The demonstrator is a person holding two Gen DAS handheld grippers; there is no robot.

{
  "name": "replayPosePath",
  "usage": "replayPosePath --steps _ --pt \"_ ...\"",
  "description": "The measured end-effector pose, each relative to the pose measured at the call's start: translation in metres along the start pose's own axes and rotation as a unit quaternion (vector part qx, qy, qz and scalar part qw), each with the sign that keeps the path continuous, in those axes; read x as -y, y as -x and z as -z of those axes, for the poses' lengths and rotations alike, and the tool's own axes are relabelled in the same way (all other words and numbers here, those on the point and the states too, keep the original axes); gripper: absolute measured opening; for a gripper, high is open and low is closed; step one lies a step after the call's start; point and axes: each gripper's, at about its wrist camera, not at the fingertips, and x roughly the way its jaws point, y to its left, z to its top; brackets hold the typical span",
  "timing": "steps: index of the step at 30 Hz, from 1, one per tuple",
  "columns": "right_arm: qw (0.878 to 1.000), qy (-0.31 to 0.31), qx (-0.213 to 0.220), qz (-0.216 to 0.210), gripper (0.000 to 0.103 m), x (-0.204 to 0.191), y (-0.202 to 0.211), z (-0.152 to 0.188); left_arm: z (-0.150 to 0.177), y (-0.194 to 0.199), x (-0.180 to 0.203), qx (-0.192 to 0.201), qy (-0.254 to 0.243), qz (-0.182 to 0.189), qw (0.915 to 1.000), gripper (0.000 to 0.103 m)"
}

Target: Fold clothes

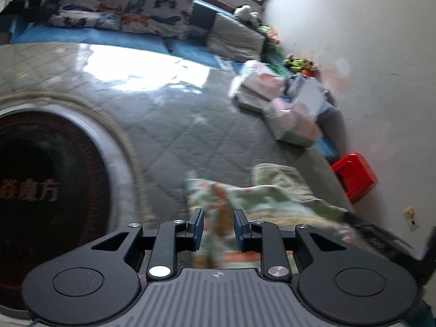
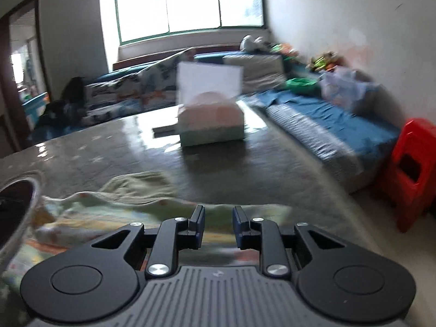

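Barely started by the look of it — the pale green patterned garment with orange and yellow print (image 1: 261,204) lies rumpled on the glossy grey quilted-pattern worktop (image 1: 169,125), no clean fold edges visible, one plain green flap bunched up at its far side. Both views are motion-blurred, so fabric detail is soft. Left claw (image 1: 217,226) is parted to a moderate gap with nothing between the blue pads, poised over the near part of the cloth; can't tell if it touches. Right claw (image 2: 218,224) is the same — moderate gap, empty, over the garment's right edge where cloth meets bare worktop. Left to do, as I judge it: spread it flat, then every fold. Surroundings: large round dark inset with a metal rim and orange characters (image 1: 41,190) sits just beside the garment on the left, and in the right wrist view the cloth runs up to its rim — could snag or limit spreading that way. Pink-and-mint tissue box with a white sheet sticking up (image 2: 211,120) stands further back on the worktop, well apart from the cloth. Red plastic stool (image 2: 414,169) is off the worktop by the wall, blue-covered sofa with butterfly cushions (image 1: 122,8) behind — neither in the way.
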Motion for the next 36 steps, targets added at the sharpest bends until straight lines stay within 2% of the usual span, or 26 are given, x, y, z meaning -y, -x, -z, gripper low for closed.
replayPosePath --steps 6,8,12,16,18,20,22,24,25,27,31,36 --pt "1.000 0.009 -0.021 -0.008 0.023 -0.018 -0.027 0.003 0.002 -0.014 0.024 -0.011 -0.022 0.027 0.9993 0.025" --pt "1.000 0.016 -0.020 -0.005 0.029 -0.021 -0.028 0.003 0.002 -0.020 0.027 -0.015 -0.026 0.029 0.9991 0.025" --pt "1.000 0.023 -0.017 -0.012 0.033 -0.025 -0.018 0.002 0.003 -0.033 0.034 -0.023 -0.034 0.033 0.9986 0.025" --pt "0.999 0.038 -0.012 -0.029 0.047 -0.034 -0.004 0.004 0.007 -0.043 0.033 -0.031 -0.035 0.027 0.9985 0.026" --pt "0.998 0.049 -0.016 -0.038 0.048 -0.041 -0.001 0.008 0.009 -0.046 0.031 -0.034 -0.037 0.021 0.9985 0.028" --pt "0.997 0.059 -0.021 -0.040 0.055 -0.046 -0.002 0.013 0.012 -0.048 0.030 -0.038 -0.037 0.017 0.9984 0.028" --pt "0.997 0.070 -0.019 -0.035 0.056 -0.051 0.000 0.017 0.013 -0.045 0.029 -0.038 -0.035 0.018 0.9985 0.036" --pt "0.997 0.072 -0.016 -0.038 0.061 -0.053 0.007 0.018 0.015 -0.039 0.030 -0.036 -0.039 0.018 0.9984 0.043" --pt "0.997 0.069 -0.016 -0.043 0.067 -0.053 0.010 0.019 0.016 -0.035 0.031 -0.033 -0.044 0.019 0.9983 0.045" --pt "0.996 0.070 -0.016 -0.048 0.070 -0.055 0.016 0.021 0.019 -0.027 0.033 -0.028 -0.053 0.020 0.9980 0.049" --pt "0.995 0.088 -0.014 -0.043 0.079 -0.062 0.031 0.034 0.036 -0.014 0.033 -0.025 -0.067 0.021 0.9972 0.051" --pt "0.995 0.095 -0.009 -0.034 0.081 -0.067 0.046 0.050 0.057 0.001 0.034 -0.017 -0.090 0.013 0.9957 0.051"
